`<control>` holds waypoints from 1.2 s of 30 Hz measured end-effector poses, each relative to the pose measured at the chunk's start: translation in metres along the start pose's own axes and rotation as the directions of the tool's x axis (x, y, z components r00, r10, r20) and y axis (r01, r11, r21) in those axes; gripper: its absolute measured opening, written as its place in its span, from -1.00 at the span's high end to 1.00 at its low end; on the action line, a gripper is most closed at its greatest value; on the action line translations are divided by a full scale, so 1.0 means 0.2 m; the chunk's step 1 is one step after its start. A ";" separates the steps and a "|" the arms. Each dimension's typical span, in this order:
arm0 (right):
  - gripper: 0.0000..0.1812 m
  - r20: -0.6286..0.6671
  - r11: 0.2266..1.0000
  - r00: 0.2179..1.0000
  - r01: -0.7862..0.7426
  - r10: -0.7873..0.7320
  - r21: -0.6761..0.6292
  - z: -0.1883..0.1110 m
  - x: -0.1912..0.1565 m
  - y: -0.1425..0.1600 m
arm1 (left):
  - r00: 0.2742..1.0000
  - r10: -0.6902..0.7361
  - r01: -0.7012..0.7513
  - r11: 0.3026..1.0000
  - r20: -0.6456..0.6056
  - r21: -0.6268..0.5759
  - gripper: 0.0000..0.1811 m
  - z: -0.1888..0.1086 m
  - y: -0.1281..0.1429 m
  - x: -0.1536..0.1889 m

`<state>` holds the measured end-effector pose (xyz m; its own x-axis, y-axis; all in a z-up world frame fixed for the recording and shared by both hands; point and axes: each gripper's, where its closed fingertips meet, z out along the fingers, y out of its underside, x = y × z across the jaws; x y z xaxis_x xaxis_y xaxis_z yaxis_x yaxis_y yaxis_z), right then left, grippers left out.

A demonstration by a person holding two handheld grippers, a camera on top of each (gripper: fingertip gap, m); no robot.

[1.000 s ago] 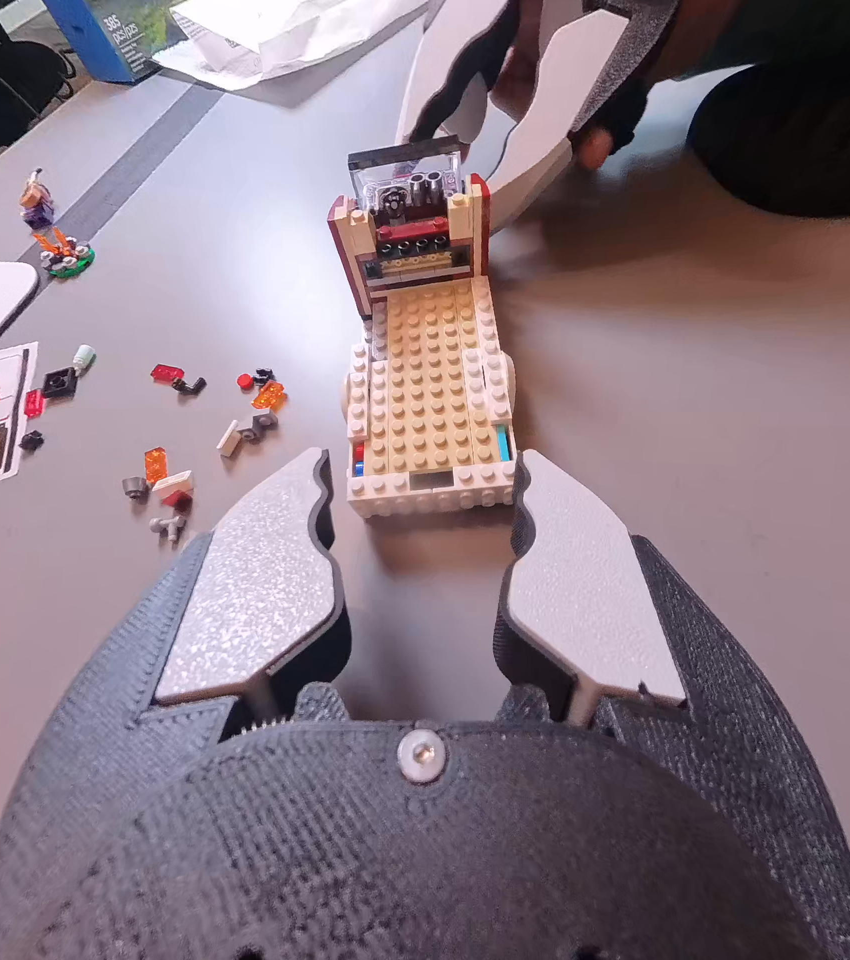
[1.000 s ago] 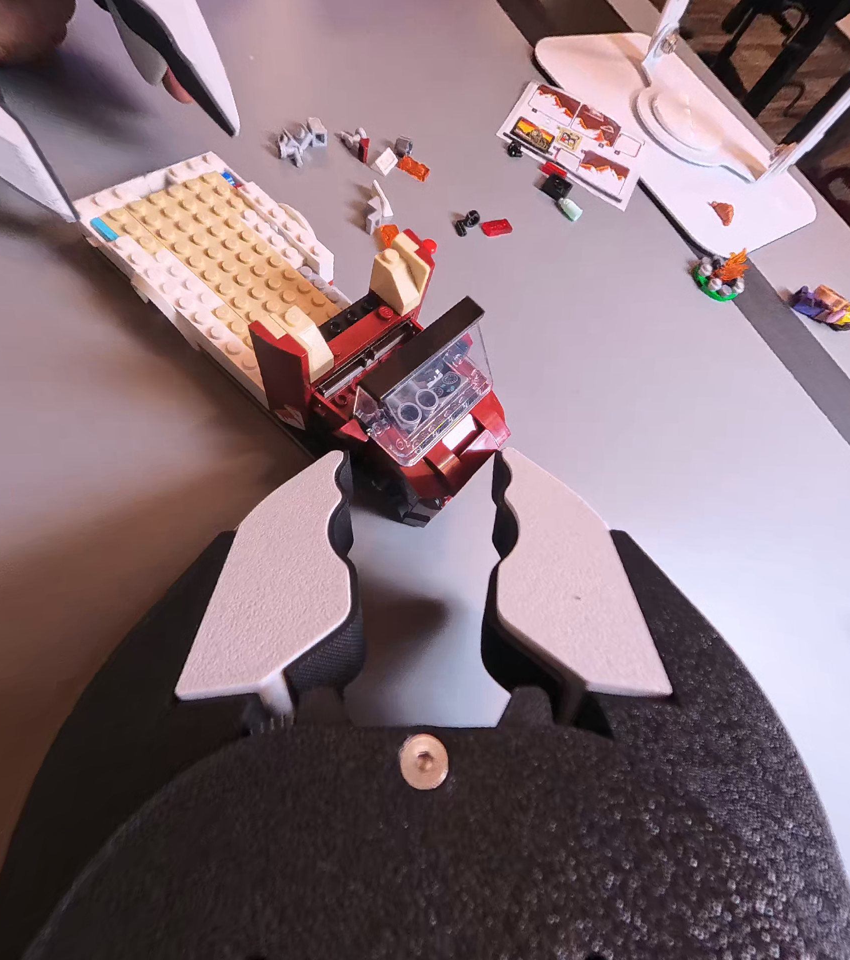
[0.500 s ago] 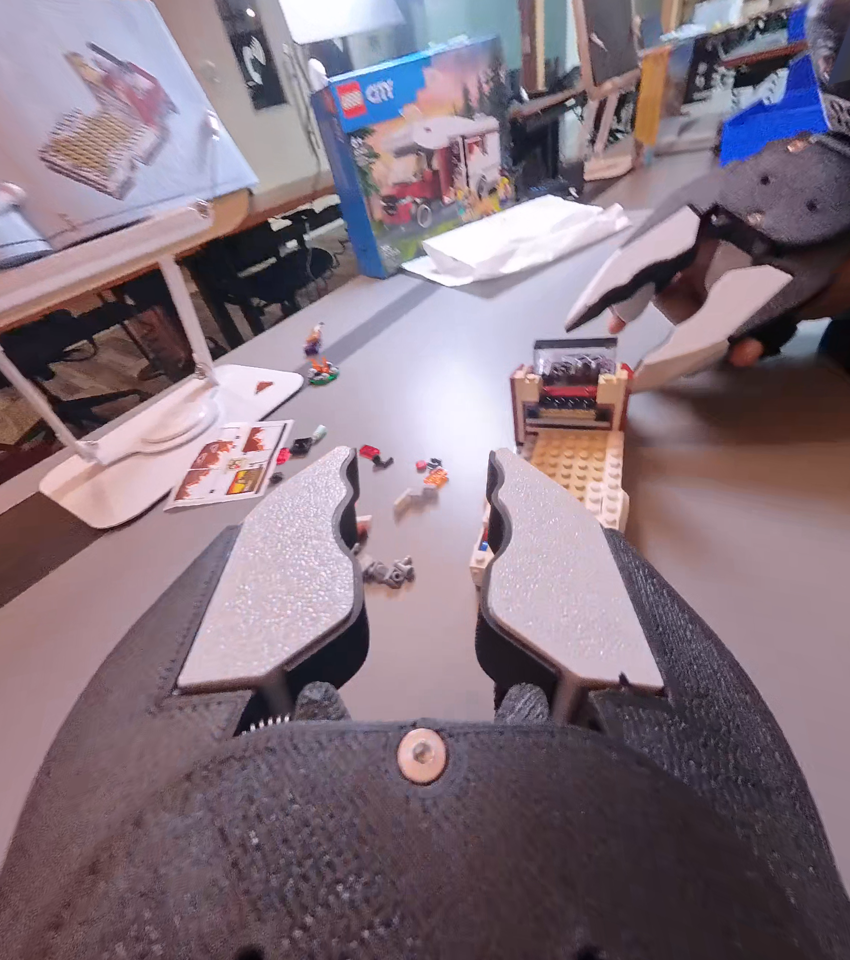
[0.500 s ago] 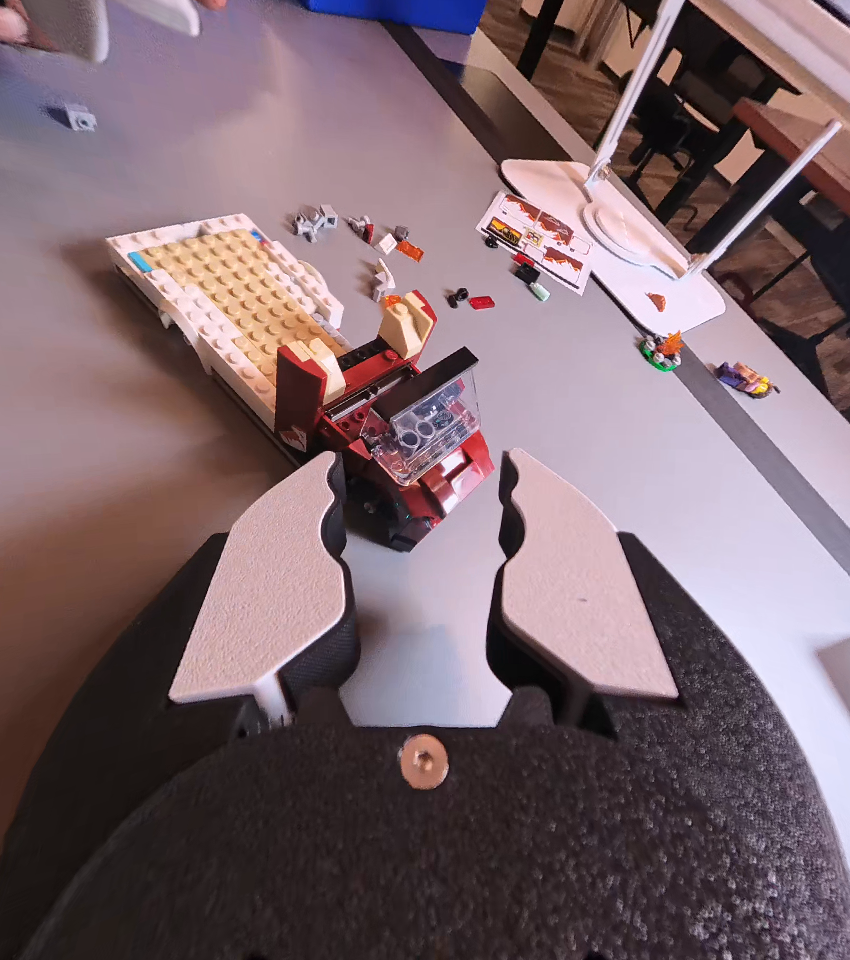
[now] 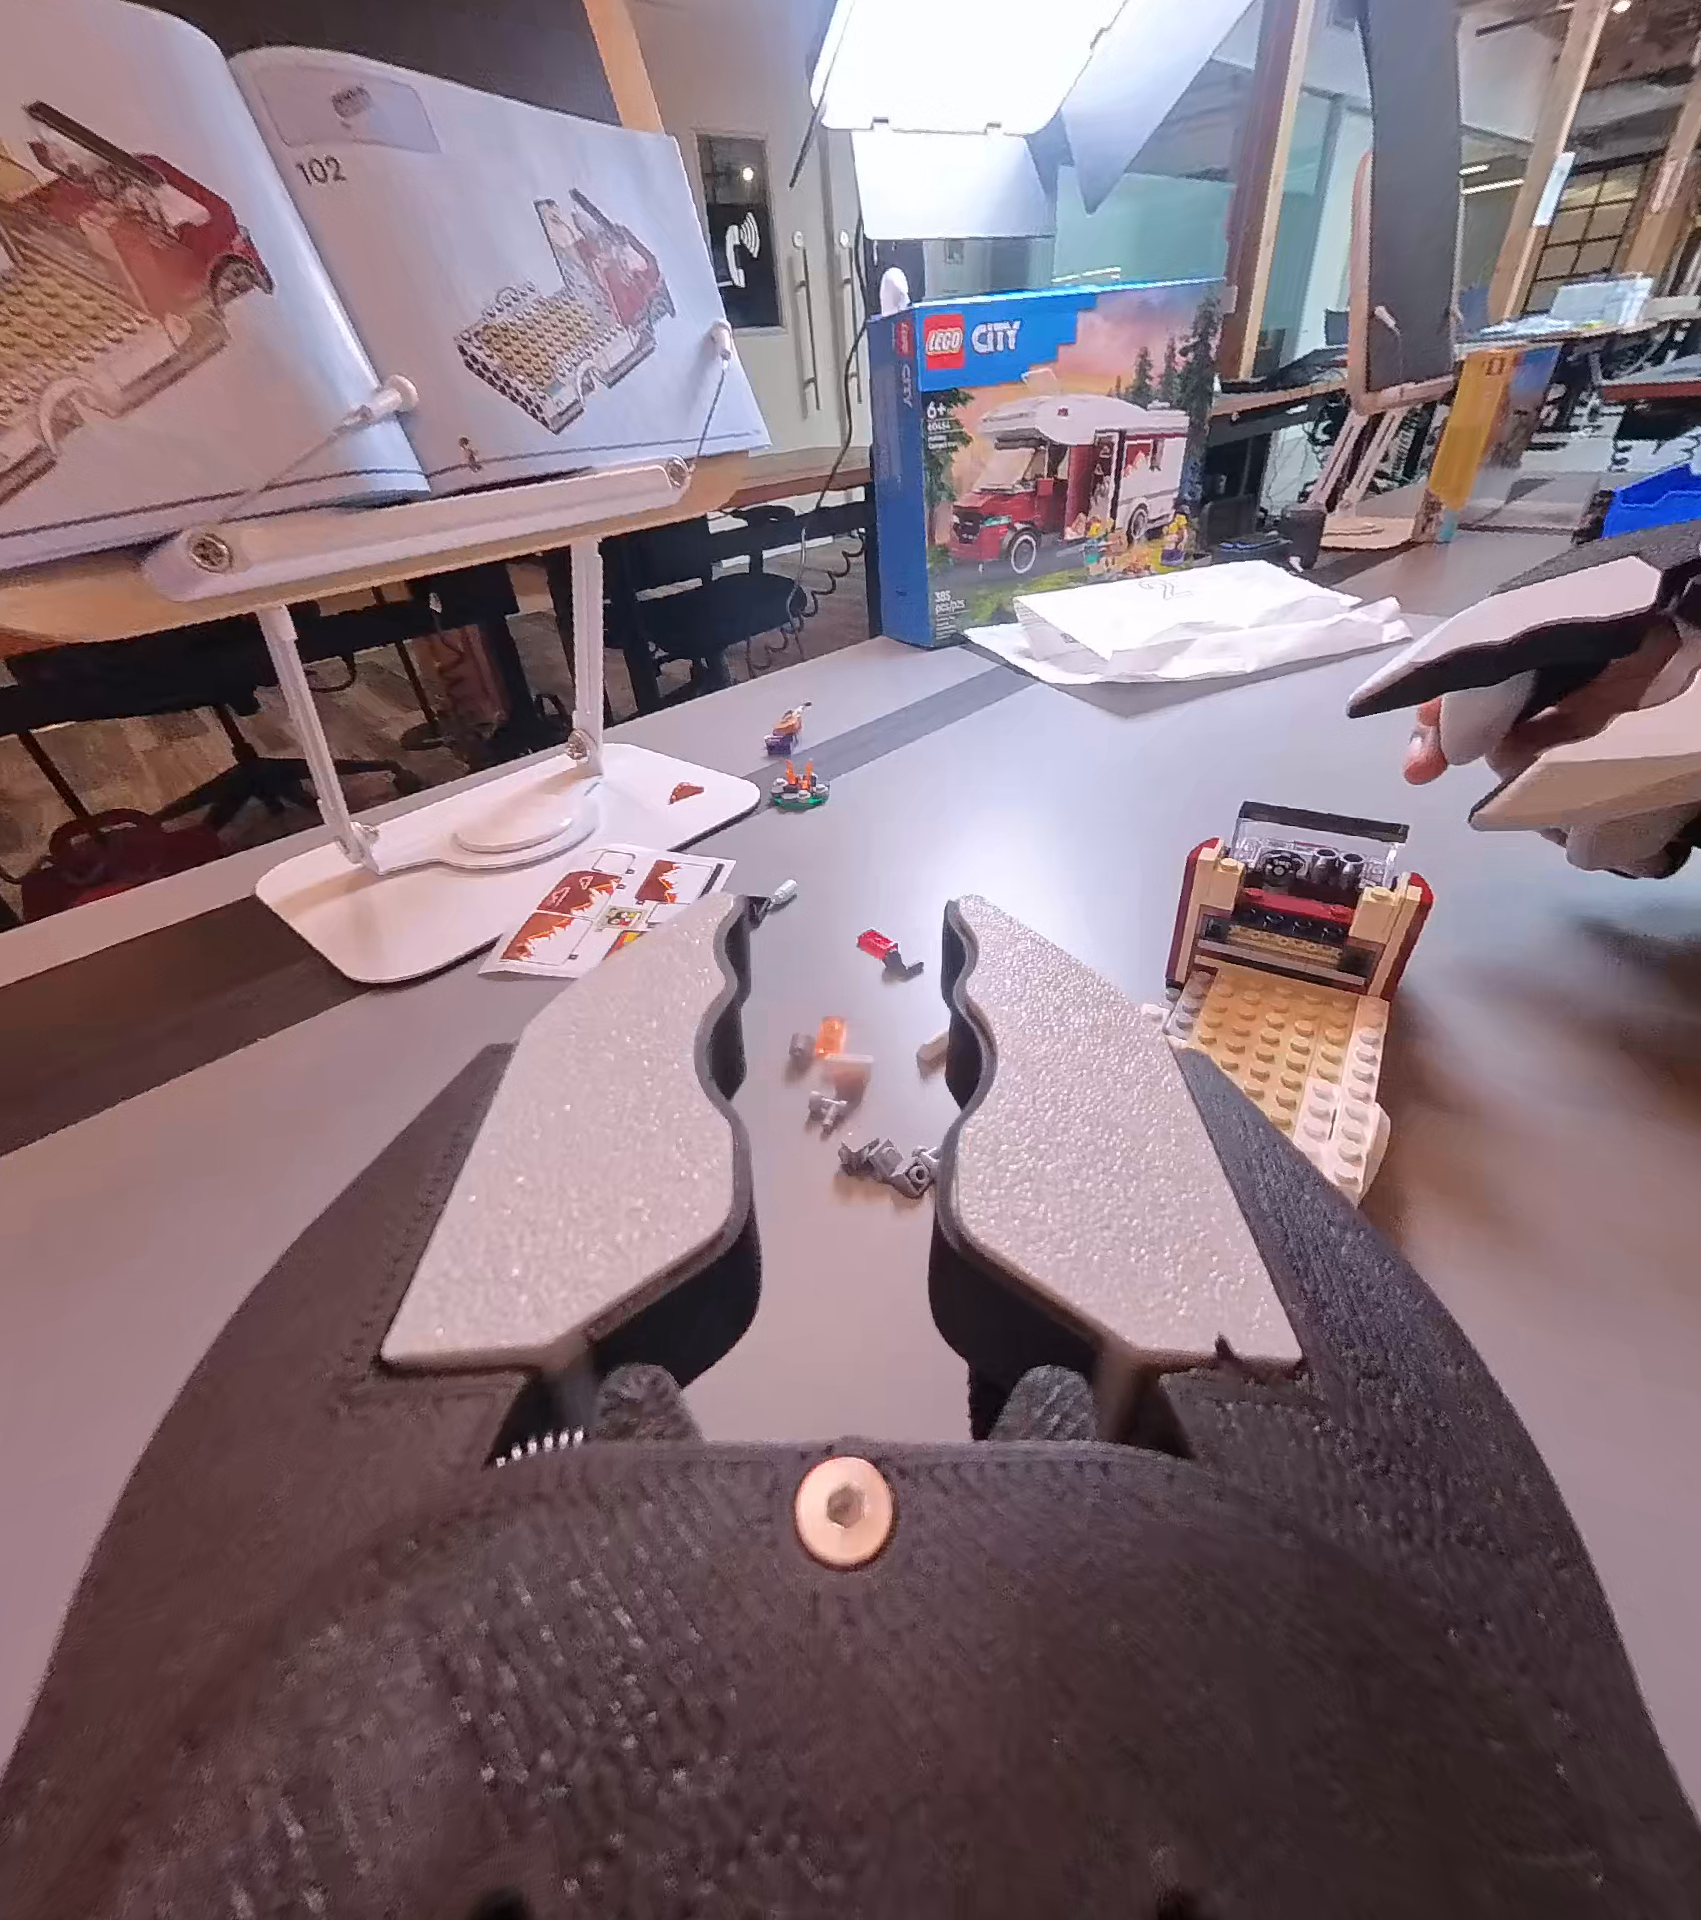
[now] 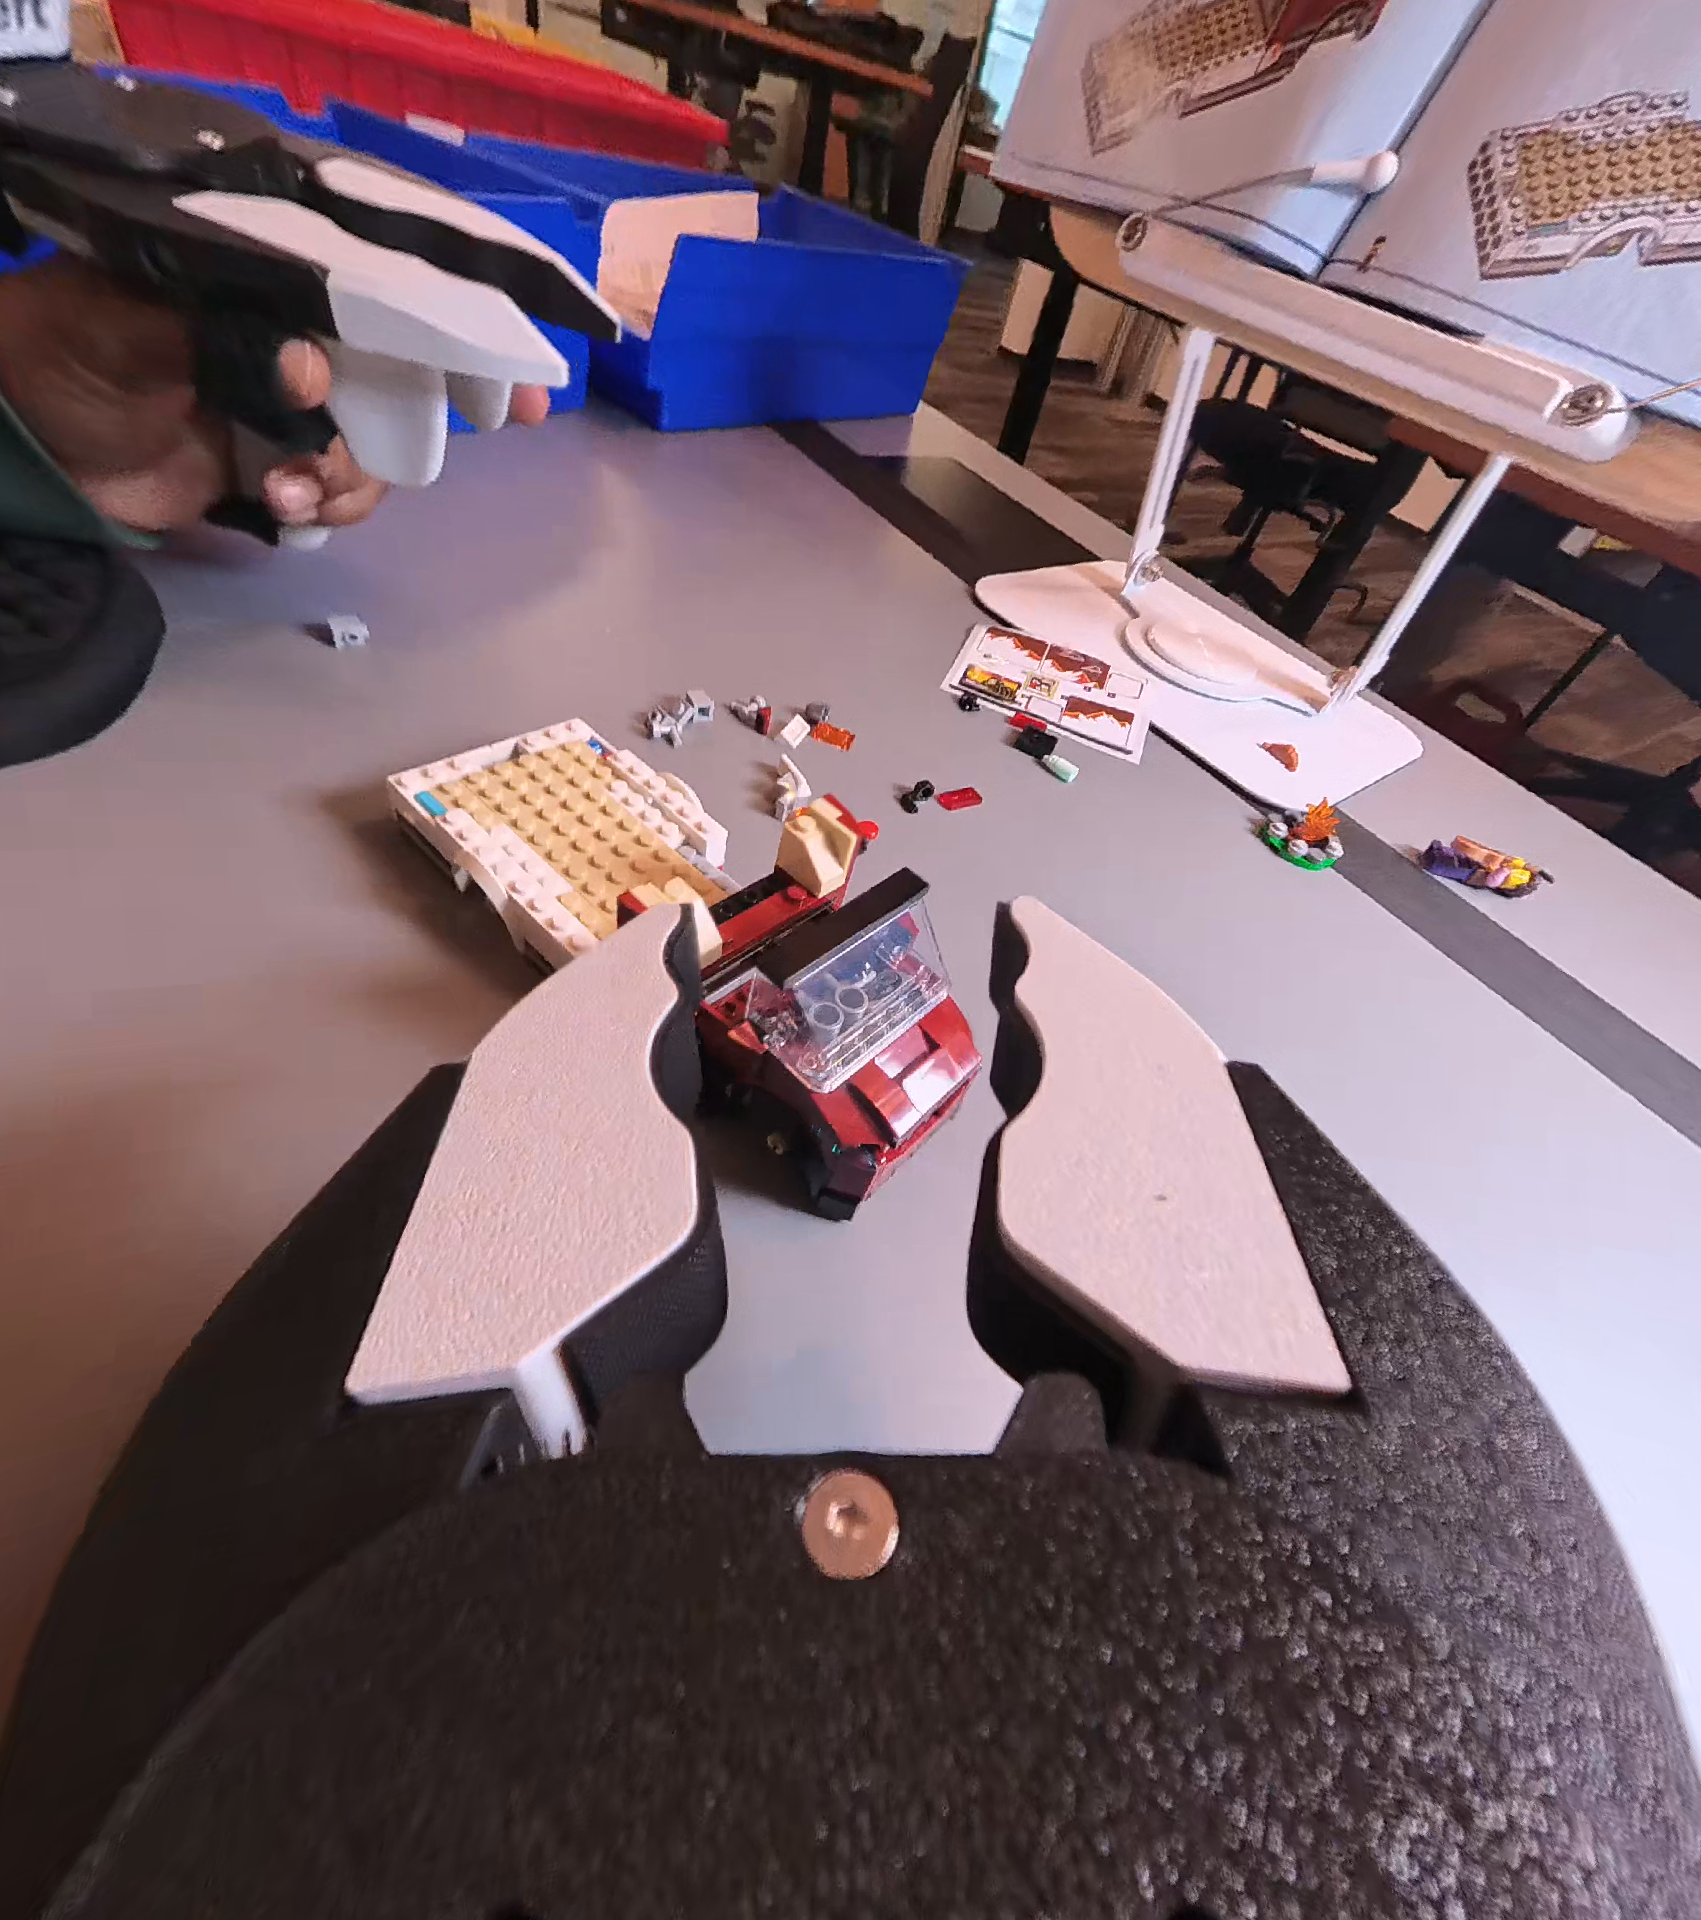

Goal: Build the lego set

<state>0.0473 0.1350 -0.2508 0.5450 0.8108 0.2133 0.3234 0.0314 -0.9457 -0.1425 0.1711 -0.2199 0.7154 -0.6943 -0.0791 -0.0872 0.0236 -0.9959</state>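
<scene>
The lego vehicle (image 6: pixel 825 997) lies on the grey table, with a dark red cab, a clear windscreen and a tan studded bed edged in white (image 6: pixel 555 821). My right gripper (image 6: pixel 846 925) is open and empty, hovering just in front of the cab, which shows between its fingers. My left gripper (image 5: pixel 846 925) is open and empty, held above the table to the left of the vehicle (image 5: pixel 1282 977). Small loose pieces (image 5: pixel 856 1081) lie beyond its fingertips. Each gripper shows in the other's view, the right (image 5: pixel 1573 727) and the left (image 6: pixel 410 291).
An instruction book on a white stand (image 5: pixel 472 862) stands at the left. A sticker sheet (image 5: pixel 607 914), a campfire piece (image 5: pixel 802 792), a minifigure (image 5: pixel 789 727), the set's box (image 5: pixel 1033 447) and a white bag (image 5: pixel 1189 623) lie beyond. Blue bins (image 6: pixel 773 312) sit behind; one grey piece (image 6: pixel 345 630) lies apart. The left gripper's tips are roughly 20 cm from the right gripper's. The left tips stand about 15 cm off the grey piece (image 6: pixel 345 630).
Both grippers have lifted and tilted up away from the vehicle. My left gripper left the vehicle's rear end, moved left, and its jaws narrowed. The vehicle has not moved.
</scene>
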 end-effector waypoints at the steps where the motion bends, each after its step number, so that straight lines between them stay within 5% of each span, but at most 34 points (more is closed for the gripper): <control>1: 0.41 -0.010 1.000 1.000 -0.015 0.015 0.014 0.00 0.01 -0.01 | 1.000 0.001 -0.001 1.000 0.004 0.010 0.63 -0.01 -0.01 0.00; 14: 0.75 -0.243 0.985 0.965 -0.062 0.100 0.161 0.08 0.20 -0.34 | 0.981 0.065 -0.083 0.992 0.185 0.092 1.00 -0.08 -0.11 -0.11; 26: 1.00 -0.359 0.962 0.928 0.001 0.102 0.275 0.75 0.80 -0.99 | 0.981 -0.028 0.012 0.997 0.190 0.080 0.99 -0.07 -0.04 -0.20; 36: 1.00 -0.455 0.974 0.878 -0.048 0.148 0.223 1.17 1.17 -1.04 | 0.987 -0.086 0.077 0.995 0.136 0.067 0.98 -0.05 0.00 -0.19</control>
<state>-0.0732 0.4556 -0.0608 0.8783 0.4508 0.1591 0.1163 0.1214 -0.9858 -0.1772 0.1902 -0.2156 0.8076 -0.5898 0.0012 0.0150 0.0184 -0.9997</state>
